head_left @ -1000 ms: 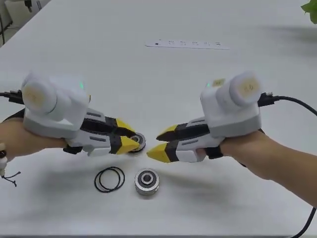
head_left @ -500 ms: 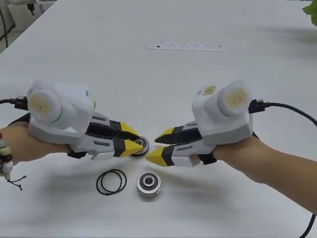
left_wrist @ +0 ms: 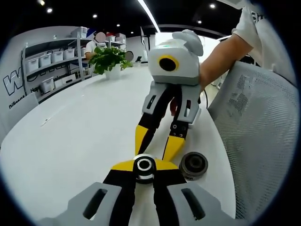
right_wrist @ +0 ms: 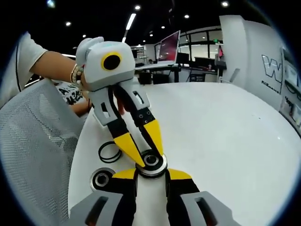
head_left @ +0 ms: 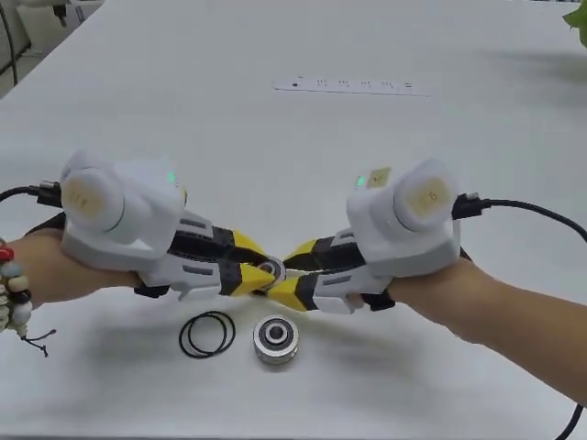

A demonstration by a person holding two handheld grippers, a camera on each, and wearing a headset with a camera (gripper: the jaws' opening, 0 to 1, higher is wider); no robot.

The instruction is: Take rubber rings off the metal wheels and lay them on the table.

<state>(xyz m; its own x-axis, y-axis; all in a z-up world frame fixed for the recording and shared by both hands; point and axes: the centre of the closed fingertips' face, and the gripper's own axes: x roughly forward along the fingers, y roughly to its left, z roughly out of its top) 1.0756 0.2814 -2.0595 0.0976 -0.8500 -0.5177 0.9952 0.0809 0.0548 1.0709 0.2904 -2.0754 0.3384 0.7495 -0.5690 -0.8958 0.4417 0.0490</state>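
Observation:
My left gripper (head_left: 261, 270) is shut on a small metal wheel (head_left: 270, 269), held just above the white table; the wheel (left_wrist: 144, 166) sits between its yellow tips. Facing it, my right gripper (head_left: 292, 272) is open, one jaw on each side of that wheel (right_wrist: 151, 161). A second metal wheel (head_left: 275, 337) lies on the table in front of the grippers. Two black rubber rings (head_left: 205, 333) lie overlapping to its left. In the right gripper view the rings (right_wrist: 109, 152) and the second wheel (right_wrist: 102, 179) lie at the lower left.
A white power strip (head_left: 353, 85) lies far back on the table (head_left: 229, 137). A green plant (head_left: 578, 20) stands at the back right corner. A black cable (head_left: 541, 197) trails from the right gripper. A grey mesh chair (left_wrist: 256, 141) stands by the table's near edge.
The two grippers have closed in on each other. The right gripper's open jaws, a short way from the held wheel before, now reach around it.

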